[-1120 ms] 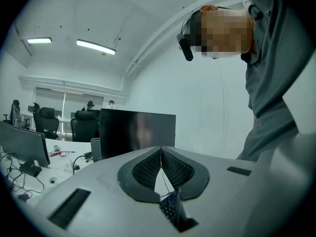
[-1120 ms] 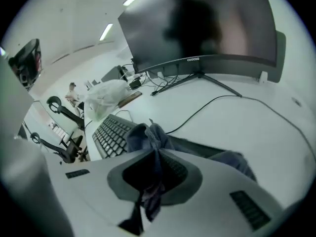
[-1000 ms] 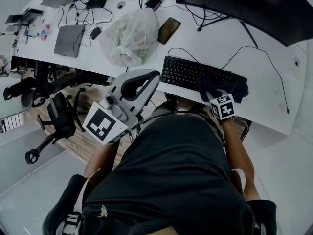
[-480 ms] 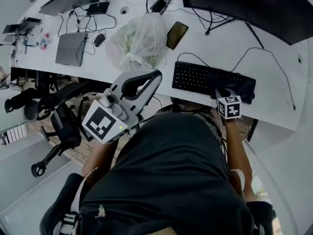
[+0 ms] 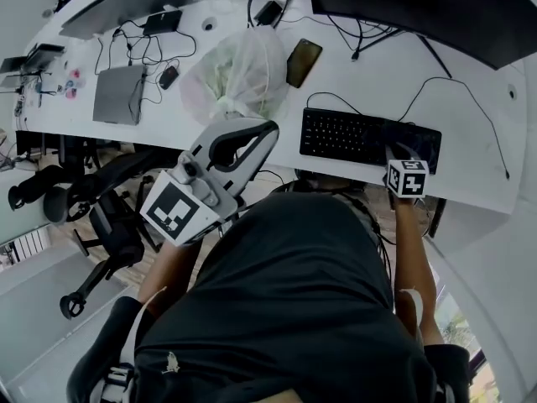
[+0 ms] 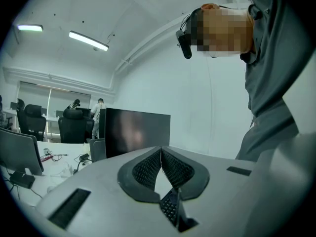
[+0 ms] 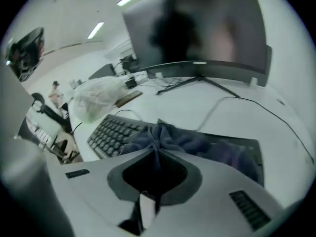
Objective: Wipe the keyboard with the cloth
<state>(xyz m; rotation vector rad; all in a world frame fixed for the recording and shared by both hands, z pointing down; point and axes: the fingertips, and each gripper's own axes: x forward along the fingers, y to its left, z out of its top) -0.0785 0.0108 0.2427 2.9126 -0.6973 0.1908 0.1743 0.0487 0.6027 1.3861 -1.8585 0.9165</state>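
Pinching: the right gripper has its jaws pressed together on a bunched fold of the dark cloth, low centre of its own view.
Cloth: spread over the right end of the keyboard, right of centre in the head view; the keys to the left lie bare.
Left gripper: the left gripper is pressed together with nothing between the pads, held off the desk at centre left, well apart from the keyboard.
Risk, slip: only a small fold seems to be pinched, so a hard drag could pull it free.
Risk, shove: nothing steadies the keyboard, which sits near the desk's front edge; a firm stroke may push it askew.
Risk, snag: the keyboard's cable loops just above and right; the cloth could catch it.
Around: plastic bag and phone above left of the keyboard, monitor at top right.
In the way: nothing lies on the bare keys.
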